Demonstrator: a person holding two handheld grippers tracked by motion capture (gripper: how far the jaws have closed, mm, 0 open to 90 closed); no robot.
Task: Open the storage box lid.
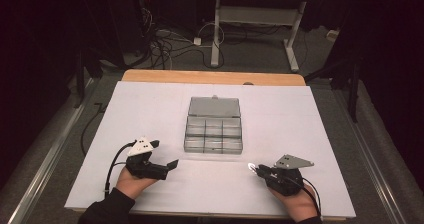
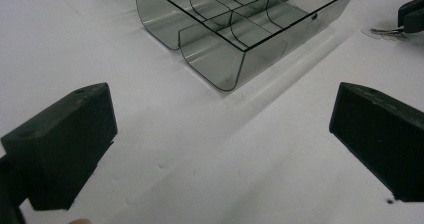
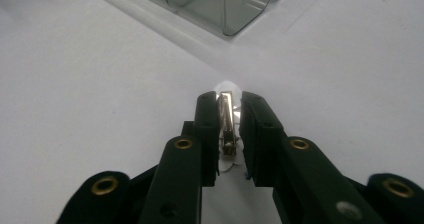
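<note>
Black jaws of the right tool [image 3: 229, 116] pinch a small shiny metal clip with a clear round part [image 3: 226, 124]. They are almost closed, with just the thin clip between them. The clip sticks out a little past the tips and hangs just over the white desk [image 3: 75, 84]. In the high view the right tool [image 1: 255, 169] shows the clip [image 1: 251, 167] as a bright spot at its tip, and a hand [image 1: 295, 204] holds the tool from behind.

Ahead of the right tool, and a bit to one side, sits a grey see-through box [image 1: 214, 131]. Thin walls split it into little rooms, and its lid [image 1: 214, 107] lies open and flat on the far side. The clip is near the box but does not touch it. One rounded corner of the box [image 3: 240, 14] peeks in past the tips of the right tool.

The left tool [image 1: 169, 156] is on the other side of the box. Its jaws stand wide apart and hold nothing. Between them is bare white desk, and straight ahead is the box [image 2: 240, 29] with its curved little rooms. Far off past the left tool's jaws, the tip of the right tool [image 2: 410, 16] shows with the clip [image 2: 385, 31].

Beyond the desk is a dark floor with cables [image 1: 165, 46].
</note>
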